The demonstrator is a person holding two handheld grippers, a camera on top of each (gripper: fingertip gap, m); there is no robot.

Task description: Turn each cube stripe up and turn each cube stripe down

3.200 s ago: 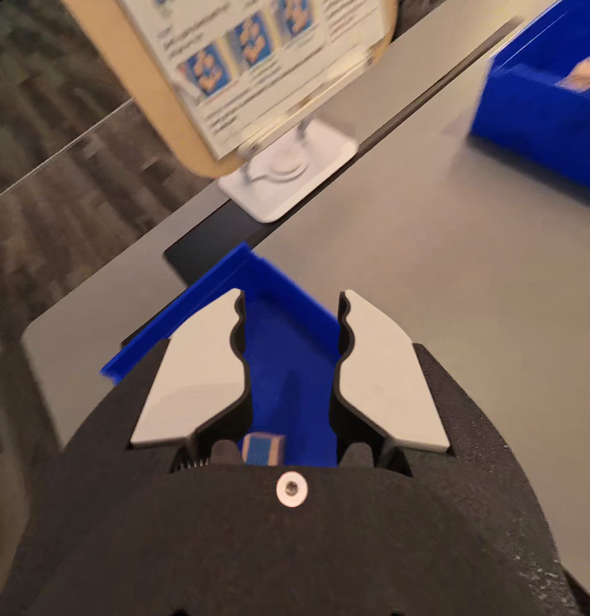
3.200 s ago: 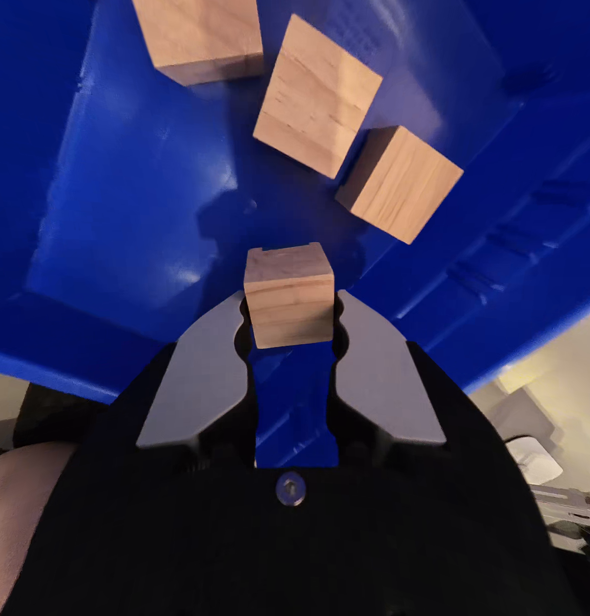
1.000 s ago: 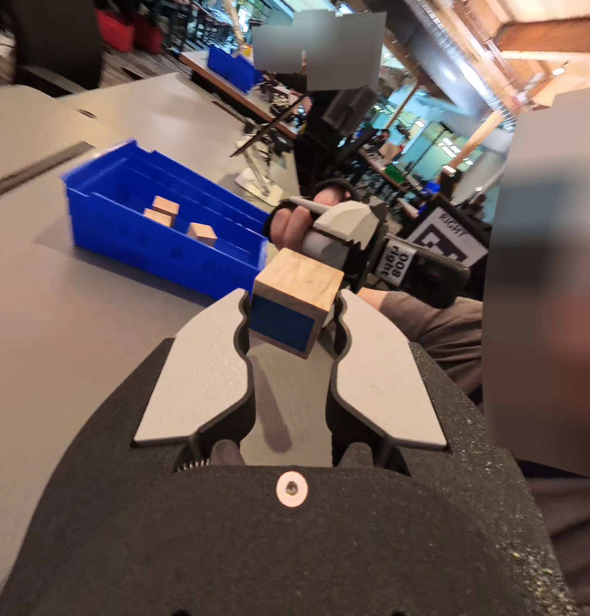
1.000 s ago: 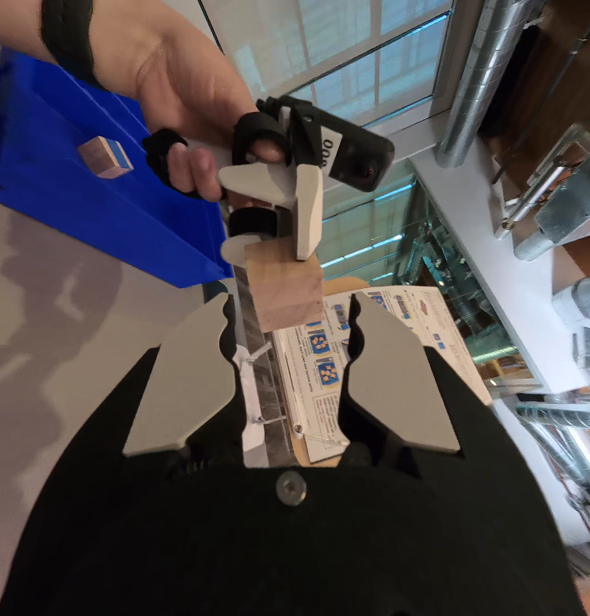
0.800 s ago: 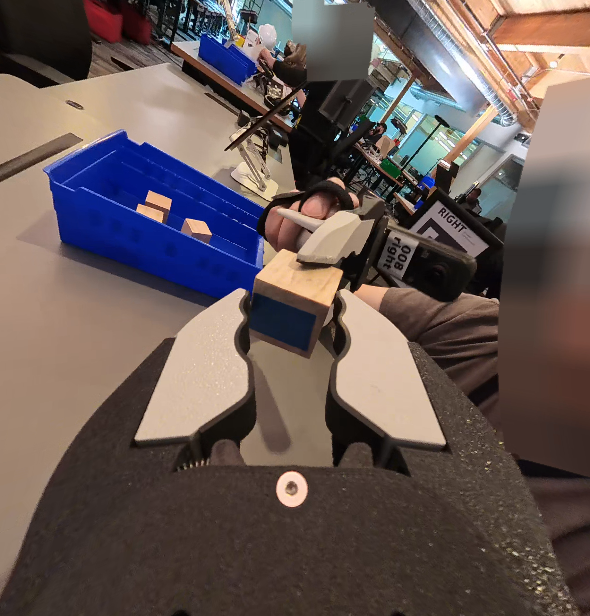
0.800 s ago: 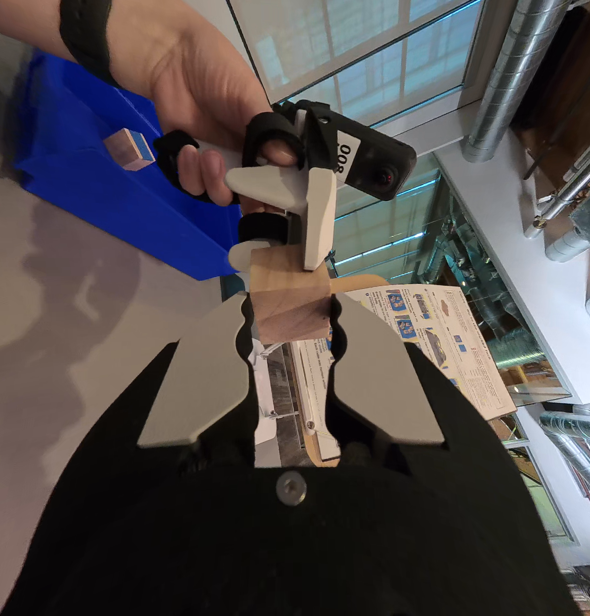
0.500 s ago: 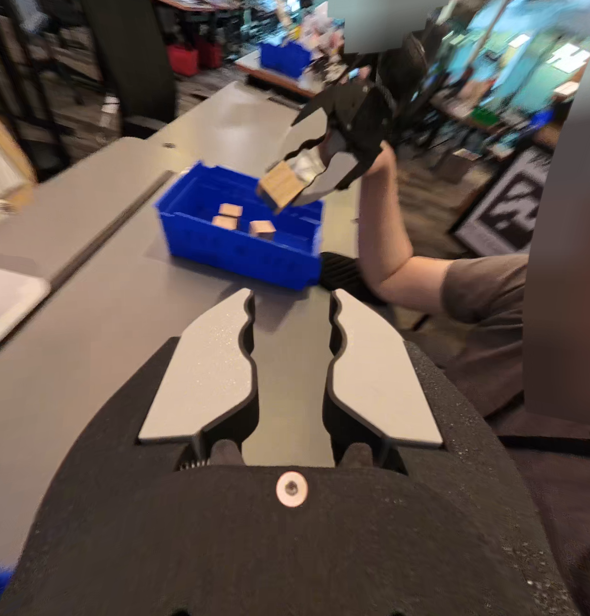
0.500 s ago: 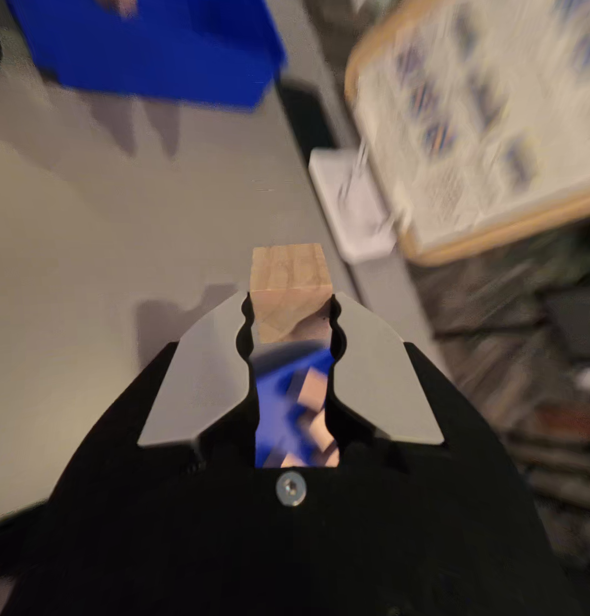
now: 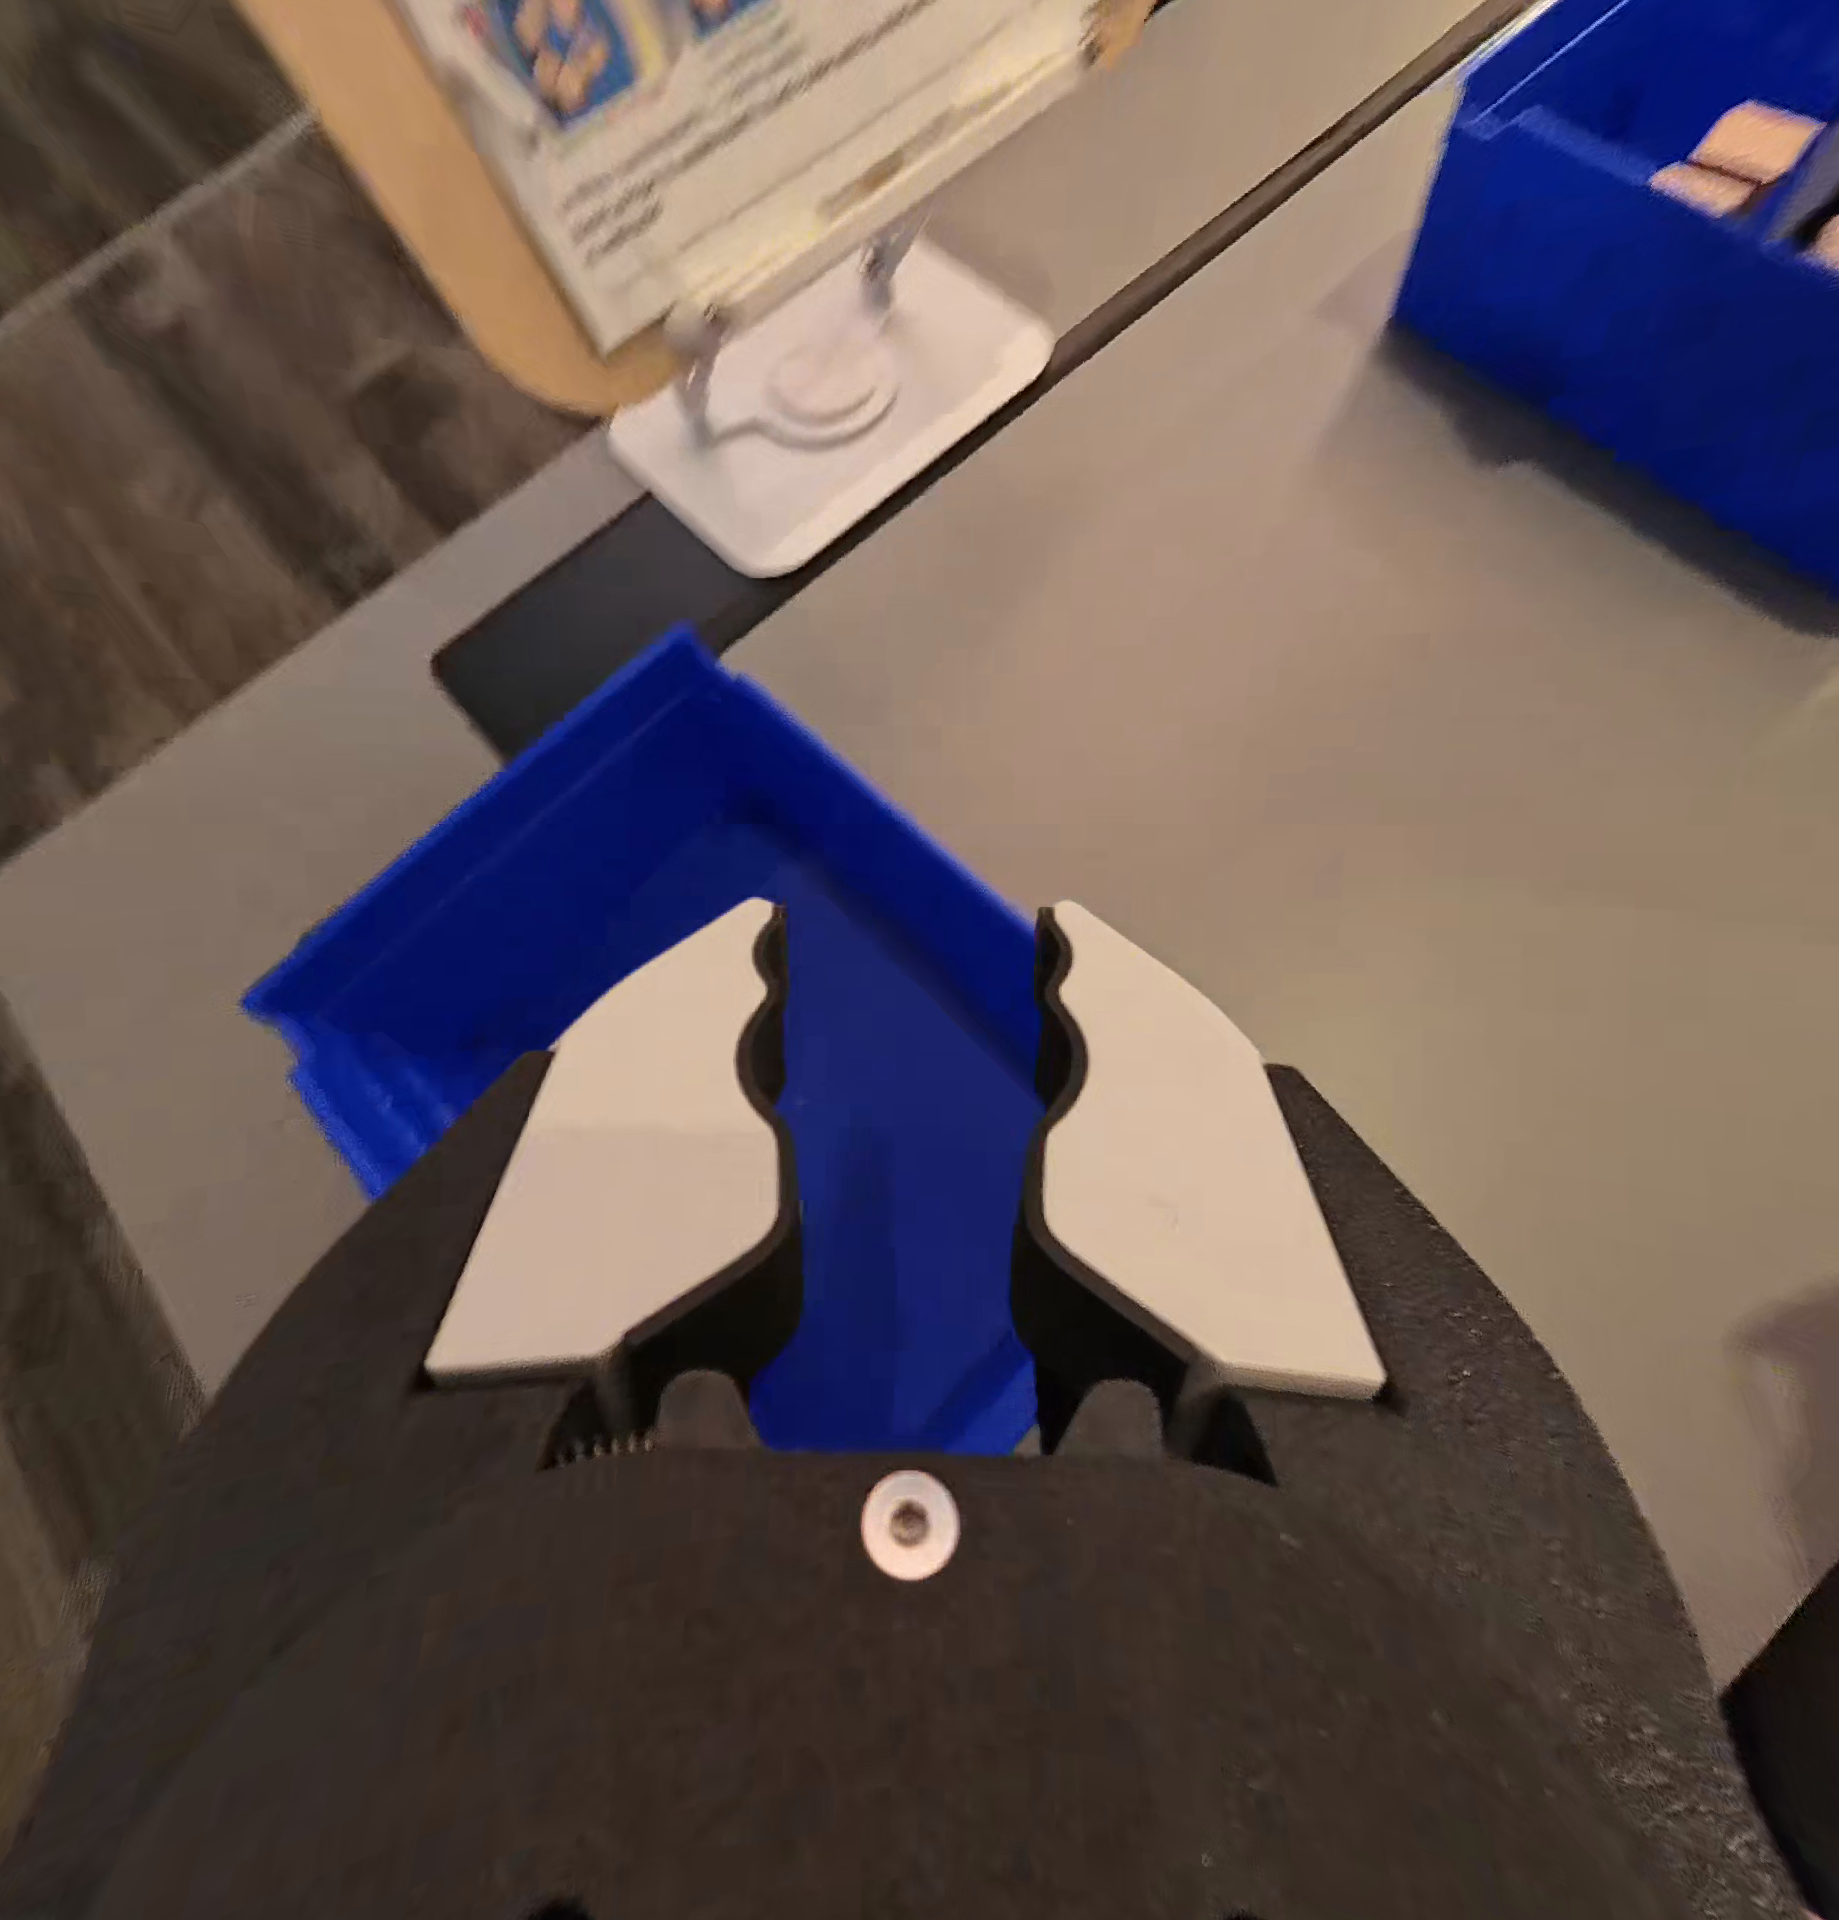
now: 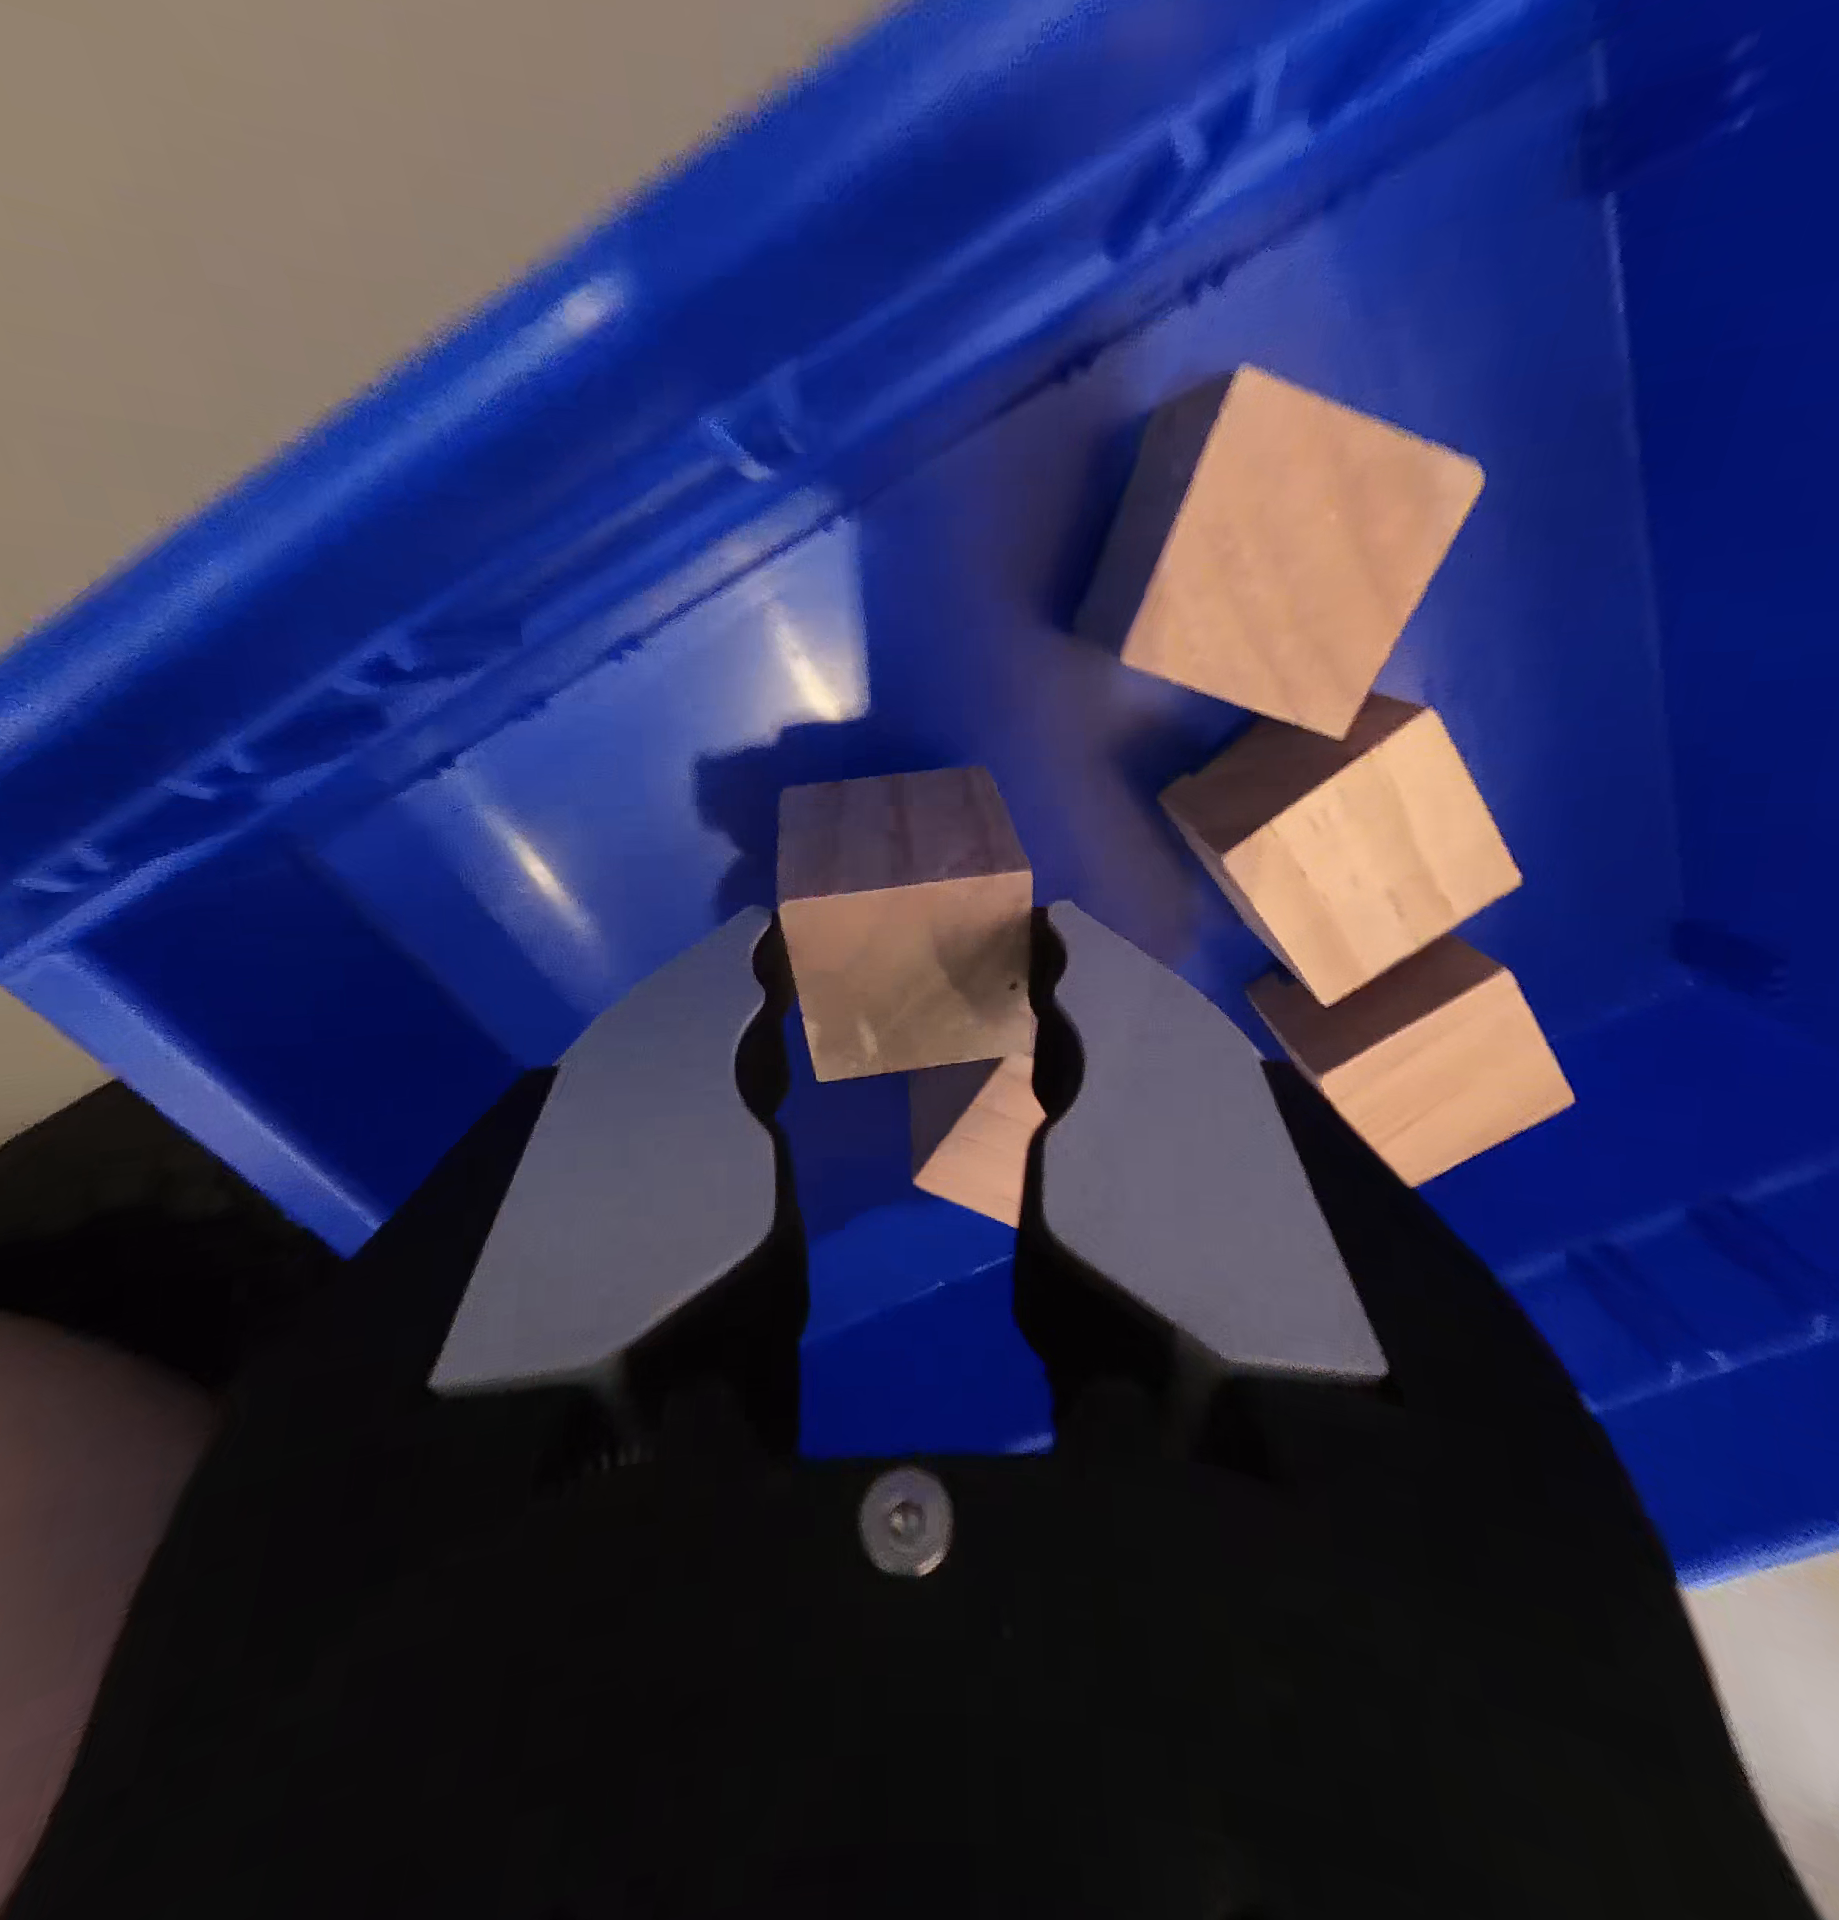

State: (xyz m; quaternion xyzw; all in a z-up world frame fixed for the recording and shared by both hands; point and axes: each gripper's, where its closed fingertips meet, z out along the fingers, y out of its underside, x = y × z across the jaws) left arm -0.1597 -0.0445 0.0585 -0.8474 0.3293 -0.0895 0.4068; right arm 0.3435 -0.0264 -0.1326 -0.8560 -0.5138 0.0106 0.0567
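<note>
right gripper jaws grip a wooden cube over a blue bin, likely to set it beside four others. left gripper, jaws open and bare, waits over another bin.

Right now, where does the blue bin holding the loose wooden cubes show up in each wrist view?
Left wrist view: blue bin at the upper right edge, on the grey table, a few cubes showing inside.
Right wrist view: it fills most of the frame, under the right gripper, which grips one cube.
Shared landmark: the grey table.
</note>
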